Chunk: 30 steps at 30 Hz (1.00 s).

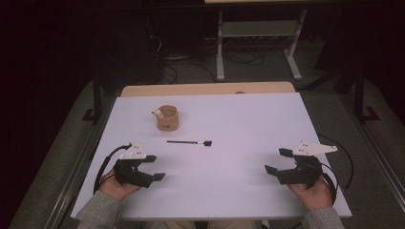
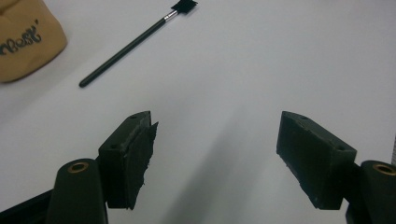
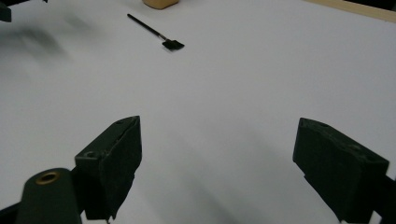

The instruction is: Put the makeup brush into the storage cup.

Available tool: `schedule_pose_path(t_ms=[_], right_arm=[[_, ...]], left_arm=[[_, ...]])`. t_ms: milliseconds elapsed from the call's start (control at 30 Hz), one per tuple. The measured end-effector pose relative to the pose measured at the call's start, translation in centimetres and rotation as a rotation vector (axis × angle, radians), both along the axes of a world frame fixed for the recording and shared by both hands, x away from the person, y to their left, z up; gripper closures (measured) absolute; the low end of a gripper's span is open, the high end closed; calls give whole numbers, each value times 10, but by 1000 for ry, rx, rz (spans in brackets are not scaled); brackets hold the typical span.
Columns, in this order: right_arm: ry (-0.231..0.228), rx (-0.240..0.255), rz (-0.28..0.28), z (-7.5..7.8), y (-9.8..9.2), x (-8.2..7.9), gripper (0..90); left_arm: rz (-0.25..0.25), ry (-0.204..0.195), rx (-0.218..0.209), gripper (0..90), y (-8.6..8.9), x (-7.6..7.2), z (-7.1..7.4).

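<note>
Two pairs of tongs rest low over the white desk (image 1: 248, 124), one in each of the person's hands, near the edge closest to the person. The left tongs (image 1: 154, 167) stand wide, with bare desk between their black jaws and nothing held. In the left gripper view the pads (image 2: 140, 158) face each other across a broad gap. The right tongs (image 1: 278, 161) also stand wide and hold nothing; the right gripper view shows plain desk surface between their jaws.

Ahead of the left tongs and a little toward the right tongs lies a thin black brush (image 1: 188, 141), flat on the desk. Its dark bristle head points toward the right tongs' side and its handle end toward the left side. It is apart from both tongs, nearer to the left pair. In the left gripper view the brush (image 2: 133, 44) lies beyond the left jaw, slanting away; in the right gripper view the brush (image 3: 156, 31) lies far ahead.

Beyond the brush, farther from the left tongs, sits a tan pouch (image 1: 167, 118), upright and open at the top, with dark lettering on its side. The pouch is near the brush's handle end, not touching it.
</note>
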State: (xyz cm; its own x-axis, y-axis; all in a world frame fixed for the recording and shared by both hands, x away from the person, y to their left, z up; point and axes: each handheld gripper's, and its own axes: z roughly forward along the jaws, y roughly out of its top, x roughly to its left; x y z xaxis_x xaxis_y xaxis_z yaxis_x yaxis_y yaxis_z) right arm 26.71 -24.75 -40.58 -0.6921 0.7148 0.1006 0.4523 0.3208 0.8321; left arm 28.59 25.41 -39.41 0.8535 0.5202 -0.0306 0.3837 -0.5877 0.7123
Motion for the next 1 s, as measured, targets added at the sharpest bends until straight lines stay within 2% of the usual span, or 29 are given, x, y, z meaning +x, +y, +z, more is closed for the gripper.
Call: schedule_pose_path(t_ms=[67, 167, 233, 267, 400, 433, 500, 533, 633, 700, 733, 833, 867, 900, 1000], right_arm=[[15, 20, 4, 1, -1, 1, 143], [16, 24, 11, 3, -1, 2, 143], [21, 21, 18, 2, -1, 3, 143], [25, 16, 17, 2, -1, 3, 143], [39, 24, 13, -1, -3, 4, 143], [38, 23, 14, -2, -3, 4, 143], [38, 23, 15, -2, -2, 4, 143], [32, 21, 24, -2, -1, 4, 144], [35, 16, 22, -1, 0, 4, 144], [32, 12, 26, -1, 0, 5, 144], [33, 10, 25, -1, 0, 5, 144], [38, 14, 21, -2, 0, 4, 144], [38, 17, 23, -2, -1, 4, 144], [37, 15, 26, -3, -1, 5, 145], [41, 14, 29, -4, -1, 6, 146]], left_arm=[[-2, 1, -7, 265, -2, 4, 4], [-23, 0, 30, 258, -6, 12, 10], [-38, 13, 10, 247, -9, 18, 14], [-37, 31, -18, 235, -10, 21, 16], [-65, 33, 7, 238, -18, 32, 23], [-75, 20, 28, 244, -20, 35, 25], [-76, 15, 37, 247, -23, 38, 27], [-89, 16, 62, 252, -27, 43, 30], [-103, 12, 73, 258, -31, 50, 33], [-117, -2, 124, 258, -38, 60, 35], [-115, 19, 116, 260, -40, 64, 34], [-113, 15, 131, 268, -44, 71, 34], [-115, 18, 141, 268, -46, 75, 34], [-126, 16, 169, 269, -51, 81, 34], [-137, 31, 187, 277, -59, 89, 33]])
